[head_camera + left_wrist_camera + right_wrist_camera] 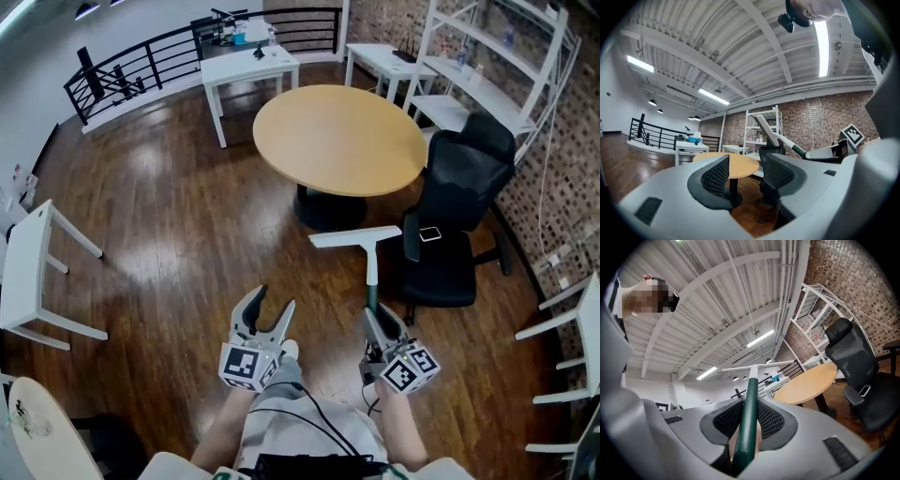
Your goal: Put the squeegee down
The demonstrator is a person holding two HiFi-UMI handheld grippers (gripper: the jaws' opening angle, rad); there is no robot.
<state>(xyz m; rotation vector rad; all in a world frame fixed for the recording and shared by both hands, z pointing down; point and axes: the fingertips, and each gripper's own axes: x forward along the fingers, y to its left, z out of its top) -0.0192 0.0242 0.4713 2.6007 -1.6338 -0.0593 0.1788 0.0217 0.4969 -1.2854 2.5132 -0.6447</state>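
The right tongs (380, 323) are pinched on the dark green handle of the squeegee (370, 251). It juts out level ahead of them, its white blade set crosswise at the far end, held in the air over the wooden floor (187, 234). The left tongs (272, 305), just beside the right ones, stand spread and empty. Ahead of both tongs is the round tabletop (339, 139), tan on a dark pedestal. Ahead and to the right of the right tongs stands a black office chair (459, 216) with a phone (430, 233) lying on its seat.
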